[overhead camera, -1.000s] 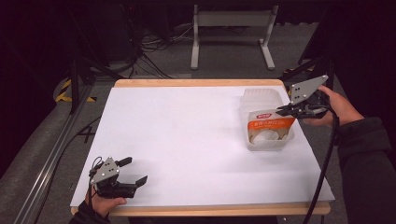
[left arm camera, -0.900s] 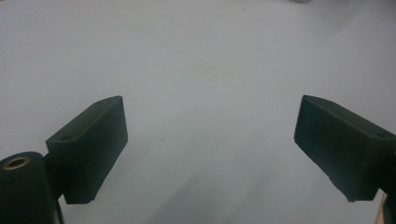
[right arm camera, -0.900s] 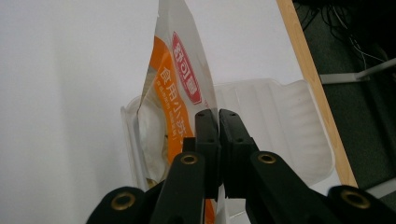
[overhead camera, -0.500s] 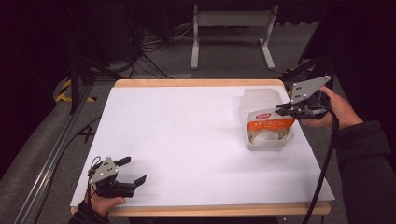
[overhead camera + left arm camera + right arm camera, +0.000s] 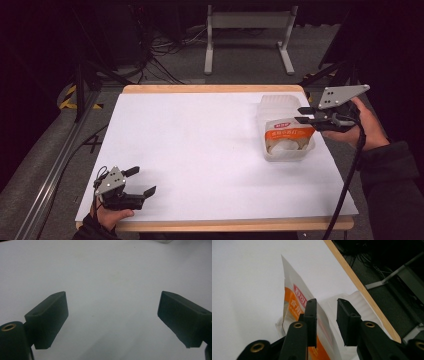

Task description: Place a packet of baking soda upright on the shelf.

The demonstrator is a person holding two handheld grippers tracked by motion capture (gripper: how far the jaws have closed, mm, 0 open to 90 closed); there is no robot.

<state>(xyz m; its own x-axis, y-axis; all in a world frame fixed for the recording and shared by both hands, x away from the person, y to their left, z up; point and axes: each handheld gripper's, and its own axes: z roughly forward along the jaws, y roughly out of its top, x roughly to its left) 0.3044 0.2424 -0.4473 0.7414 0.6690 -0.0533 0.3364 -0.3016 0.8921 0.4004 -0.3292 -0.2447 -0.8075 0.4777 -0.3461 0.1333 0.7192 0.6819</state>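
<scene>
Now the right gripper (image 5: 306, 114), jaws just opening and off the white-and-orange printed film lid (image 5: 297, 305), lets it rest atop the clear plastic food tray (image 5: 287, 150) at the table's (image 5: 200, 150) right side, while the left gripper (image 5: 140, 181) idles open near the front-left corner.

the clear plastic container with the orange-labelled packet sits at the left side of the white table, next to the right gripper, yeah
Not quite: the clear plastic container with the orange-labelled packet sits at the right side of the white table, as the high view shows. It is indeed next to the right gripper, whose jaws have just been opening beside the packet.
</scene>
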